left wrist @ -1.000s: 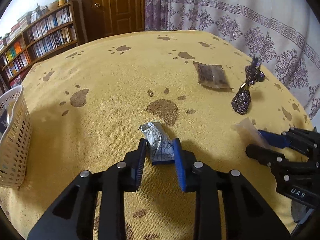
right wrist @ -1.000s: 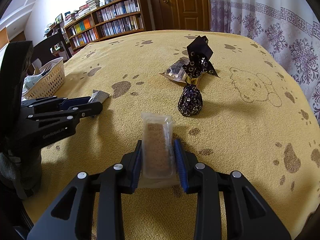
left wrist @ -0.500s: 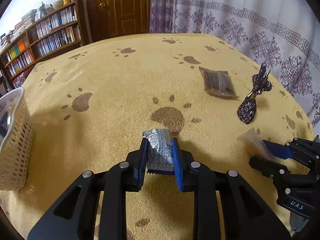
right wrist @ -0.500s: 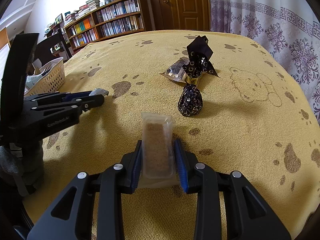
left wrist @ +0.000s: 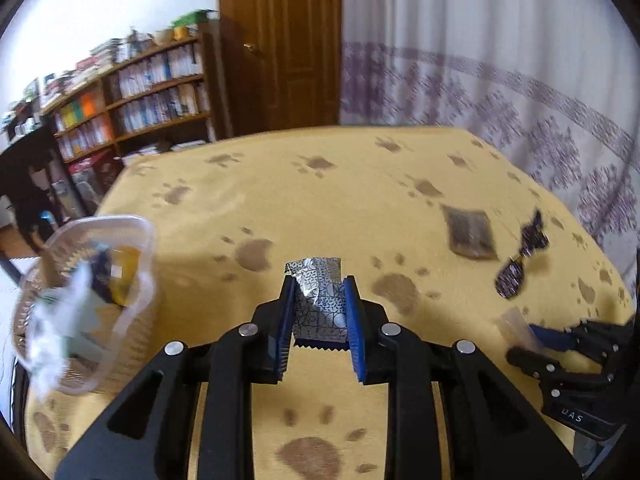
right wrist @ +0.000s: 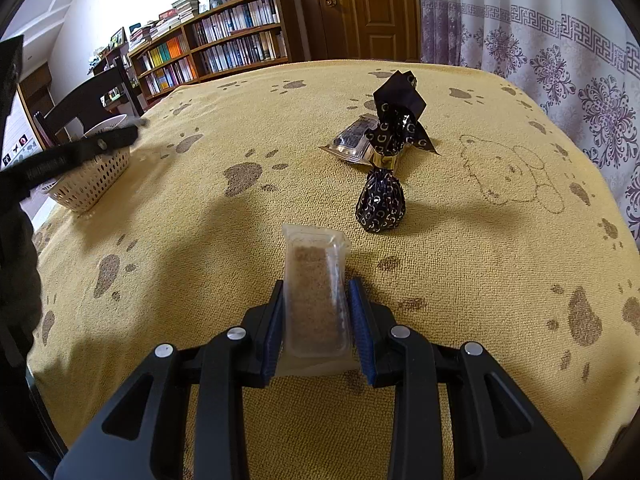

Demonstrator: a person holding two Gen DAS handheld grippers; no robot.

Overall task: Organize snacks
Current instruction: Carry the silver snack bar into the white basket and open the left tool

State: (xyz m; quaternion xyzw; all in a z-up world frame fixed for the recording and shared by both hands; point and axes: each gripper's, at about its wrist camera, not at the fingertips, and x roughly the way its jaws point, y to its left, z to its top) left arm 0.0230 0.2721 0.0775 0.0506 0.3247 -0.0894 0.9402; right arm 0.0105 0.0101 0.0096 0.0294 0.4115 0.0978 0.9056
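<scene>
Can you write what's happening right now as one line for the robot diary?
left gripper: shut on silver foil snack, raised near white basket | right gripper: shut on clear-wrapped brown bar | on table: black candy pouch, flat packet

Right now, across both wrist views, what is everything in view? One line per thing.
Silver patterned snack packet: one, silver with blue print, held between the left fingers.
Clear-wrapped brown bar: one, tan, held between the right fingers.
Dark twist-wrapped candy: one, black with gold letters, upright on the cloth.
Flat foil packet: one, dark and silver, lying behind the candy.
Perforated basket: one, white, at the table's left edge, with snacks inside.
Tablecloth: one, yellow with brown paw prints.
Bookshelf: one, wooden, by the wall.
Left hand-held gripper: black, blue pads.
Right hand-held gripper: black, blue pads.
</scene>
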